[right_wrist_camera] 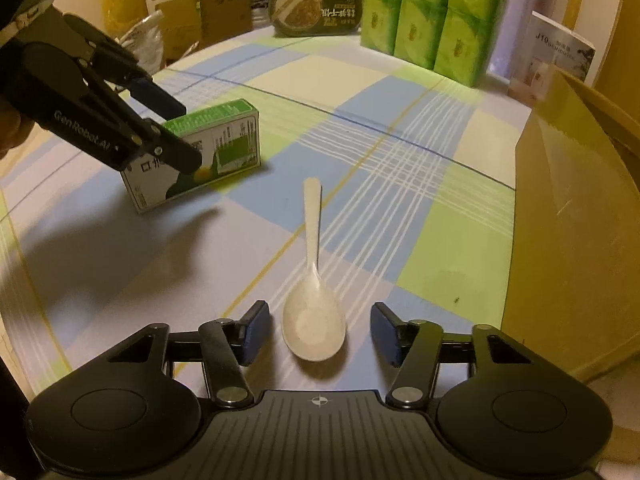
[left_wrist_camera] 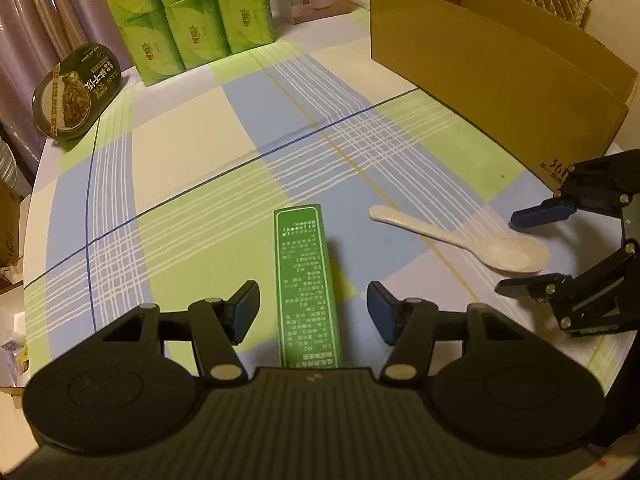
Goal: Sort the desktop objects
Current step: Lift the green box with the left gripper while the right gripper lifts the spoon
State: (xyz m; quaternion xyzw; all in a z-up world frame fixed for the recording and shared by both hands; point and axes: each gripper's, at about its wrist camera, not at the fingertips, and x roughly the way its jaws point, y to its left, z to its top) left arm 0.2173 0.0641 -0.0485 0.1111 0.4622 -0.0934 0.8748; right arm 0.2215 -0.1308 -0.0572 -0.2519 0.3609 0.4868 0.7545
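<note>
i straddle the green medicine box point(left_wrist_camera: 307, 284) with my left tool point(left_wrist_camera: 312, 312), the white spoon point(right_wrist_camera: 312, 320) with my right tool point(right_wrist_camera: 320, 330); both gape wide, empty, lined up for gripping.

"GenRobot.AI" runs in white along the arm of the left gripper point(right_wrist_camera: 160, 128). The cardboard box point(left_wrist_camera: 500, 60), beyond the right gripper's fingers, shows "361" at its lower corner. The booklet point(right_wrist_camera: 560, 56) reads "J10".
</note>
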